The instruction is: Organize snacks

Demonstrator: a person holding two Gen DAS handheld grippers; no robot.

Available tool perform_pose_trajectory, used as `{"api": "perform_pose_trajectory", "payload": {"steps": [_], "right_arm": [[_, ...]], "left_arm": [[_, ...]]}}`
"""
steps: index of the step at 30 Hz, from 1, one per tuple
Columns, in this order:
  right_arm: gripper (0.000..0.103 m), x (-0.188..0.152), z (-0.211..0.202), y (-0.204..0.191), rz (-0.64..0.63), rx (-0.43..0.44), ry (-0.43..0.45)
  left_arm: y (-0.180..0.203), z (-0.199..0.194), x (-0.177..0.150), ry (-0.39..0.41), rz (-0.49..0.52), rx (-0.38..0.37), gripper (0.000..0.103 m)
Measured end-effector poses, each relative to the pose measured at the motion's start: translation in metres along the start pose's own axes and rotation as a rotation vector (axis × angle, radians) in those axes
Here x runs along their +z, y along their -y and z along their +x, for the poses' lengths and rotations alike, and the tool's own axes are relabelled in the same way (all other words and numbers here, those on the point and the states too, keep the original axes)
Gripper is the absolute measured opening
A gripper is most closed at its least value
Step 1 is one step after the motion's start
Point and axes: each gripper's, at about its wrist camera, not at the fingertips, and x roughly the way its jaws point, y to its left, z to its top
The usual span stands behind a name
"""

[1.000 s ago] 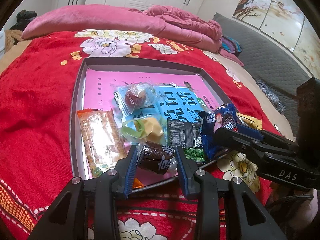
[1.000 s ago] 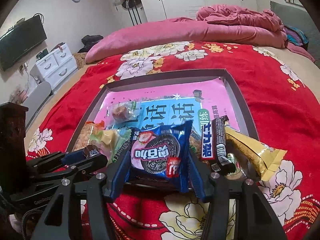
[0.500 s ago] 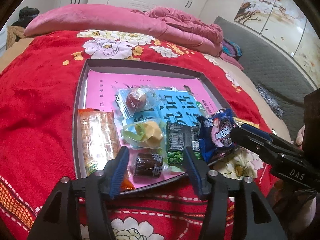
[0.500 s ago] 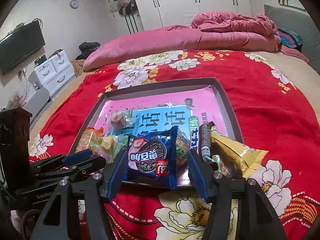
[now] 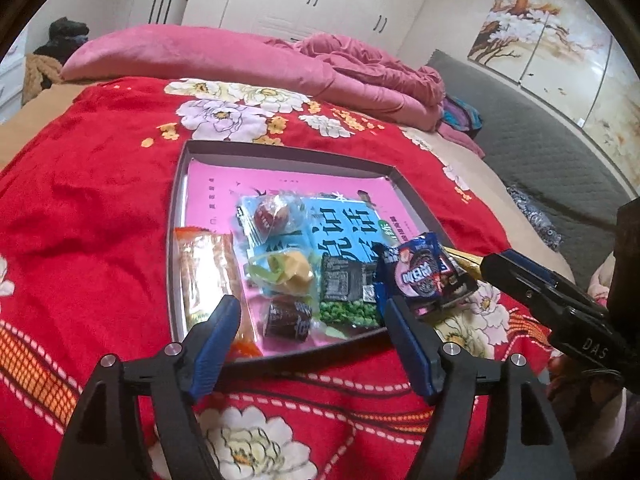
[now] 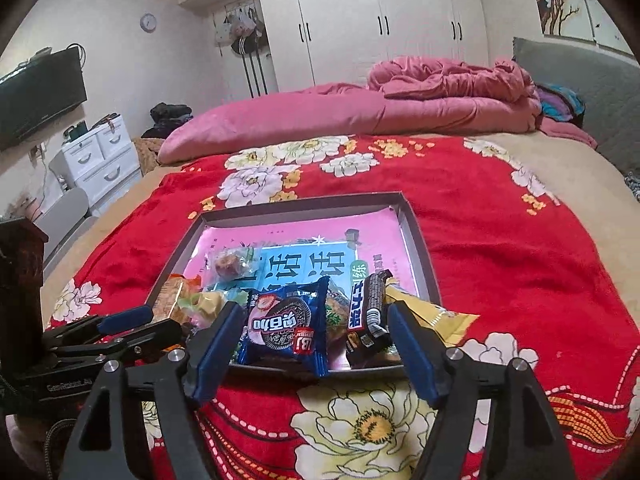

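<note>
A shallow grey tray (image 5: 179, 208) with a pink printed sheet lies on the red floral bedspread and holds several snack packs. In the left wrist view my left gripper (image 5: 310, 322) hovers over the tray's near edge, its jaws opening; a dark brown candy (image 5: 289, 319) lies loose on the tray between and beyond the blue pads. In the right wrist view my right gripper (image 6: 314, 328) is also opening; the blue cookie pack (image 6: 286, 326) rests on the tray's near rim, untouched. A black-and-blue bar (image 6: 366, 312) and a yellow pack (image 6: 434, 316) lie to its right.
An orange cracker pack (image 5: 204, 276), a yellow-green sweet (image 5: 286, 270), a green pea pack (image 5: 348, 292) and a clear-wrapped red sweet (image 5: 270, 216) fill the tray's near half. Pink quilts (image 6: 360, 116) pile at the bed's far side. A white drawer unit (image 6: 100, 156) stands far left.
Both grippers opened and drew back and up from the tray. The left one let go of the brown candy, the right one the blue cookie pack; both packs now lie on the tray.
</note>
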Motion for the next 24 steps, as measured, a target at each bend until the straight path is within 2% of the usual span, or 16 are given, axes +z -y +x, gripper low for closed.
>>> {"api": "perform_pose_trajectory", "payload": {"steps": [6, 9, 16, 24], "right_arm": [[0.083, -0.01, -0.022, 0.0, -0.01, 0.003, 0.007], [0.088, -0.024, -0.028, 0.001, -0.006, 0.003, -0.034], [0.09, -0.06, -0.037, 0.003, 0.01, -0.026, -0.117], [0.091, -0.062, -0.051, 0.002, -0.002, -0.022, -0.09]], "left_arm": [[0.01, -0.017, -0.02, -0.03, -0.038, 0.074, 0.077], [0.018, -0.024, -0.028, -0.047, -0.046, 0.11, 0.077], [0.028, -0.036, -0.048, -0.083, -0.046, 0.132, 0.077], [0.036, -0.045, -0.058, -0.093, -0.03, 0.146, 0.077]]}}
